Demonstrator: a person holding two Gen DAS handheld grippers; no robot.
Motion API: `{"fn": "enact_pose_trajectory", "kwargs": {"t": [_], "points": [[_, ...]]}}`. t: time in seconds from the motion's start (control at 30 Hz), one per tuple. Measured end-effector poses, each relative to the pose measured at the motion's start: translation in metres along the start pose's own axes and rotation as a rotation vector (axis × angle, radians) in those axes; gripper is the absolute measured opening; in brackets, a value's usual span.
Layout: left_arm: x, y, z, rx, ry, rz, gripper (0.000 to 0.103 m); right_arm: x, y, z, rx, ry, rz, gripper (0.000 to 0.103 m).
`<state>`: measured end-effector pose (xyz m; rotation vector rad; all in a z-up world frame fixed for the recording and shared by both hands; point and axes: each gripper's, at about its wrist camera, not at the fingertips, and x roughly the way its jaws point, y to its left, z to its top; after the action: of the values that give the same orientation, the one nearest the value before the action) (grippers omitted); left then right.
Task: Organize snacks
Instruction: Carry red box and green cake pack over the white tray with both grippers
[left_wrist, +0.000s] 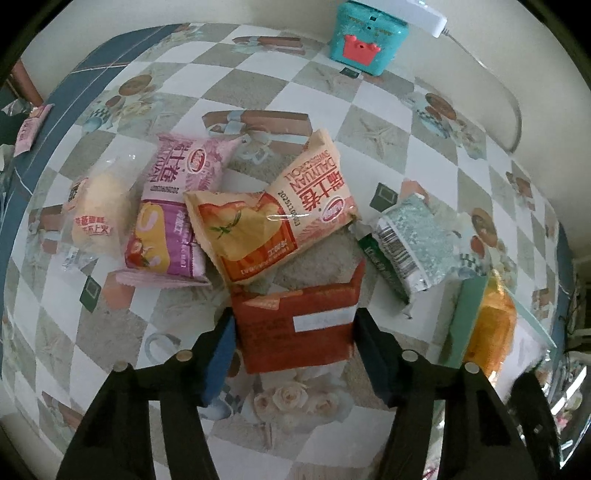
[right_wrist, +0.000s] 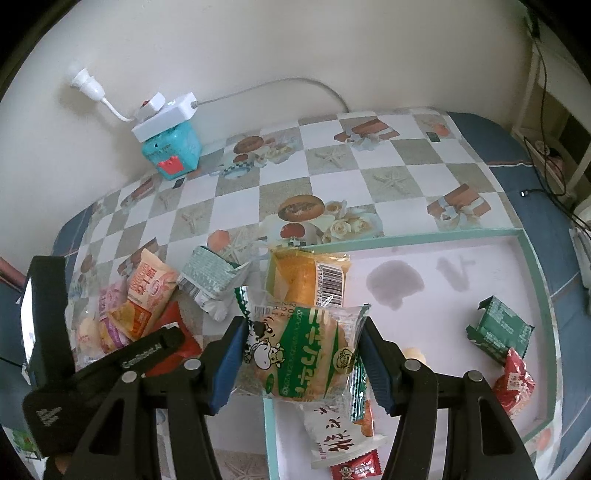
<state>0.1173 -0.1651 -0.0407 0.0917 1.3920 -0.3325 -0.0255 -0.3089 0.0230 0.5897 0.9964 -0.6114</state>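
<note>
My left gripper is closed on a red snack packet, low over the checked tablecloth. Beyond it lie an orange roll packet, a pink packet, a clear bun packet and a silver-green packet. My right gripper is shut on a green cow-print bun packet above the left edge of the tray. In the tray lie a yellow cake packet, a dark green packet, a red packet and a white packet.
A teal box with a white power strip on top stands at the wall. The left gripper body shows in the right wrist view beside the snack pile. Cables hang at the far right.
</note>
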Motion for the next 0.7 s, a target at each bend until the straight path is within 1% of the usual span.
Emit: {"fn": "enact_pose_trajectory", "kwargs": {"t": [0.17,0.37,0.57,0.7], "points": [[-0.025,0.006,0.003,0.003,-0.039,-0.007,0.062,-0.007,-0.001,0.003,0.009,-0.011,0.003,0.063],[-0.068,0.012,0.005,-0.002,-0.115,-0.055,0.062,-0.026,-0.006,0.010,0.028,-0.046,0.006,0.063],[-0.100,-0.002,0.002,0.033,-0.184,-0.098,0.062,-0.041,-0.017,0.016,0.065,-0.070,-0.002,0.063],[-0.108,-0.018,-0.002,0.064,-0.202,-0.117,0.062,-0.045,-0.033,0.018,0.100,-0.072,-0.033,0.063]]}}
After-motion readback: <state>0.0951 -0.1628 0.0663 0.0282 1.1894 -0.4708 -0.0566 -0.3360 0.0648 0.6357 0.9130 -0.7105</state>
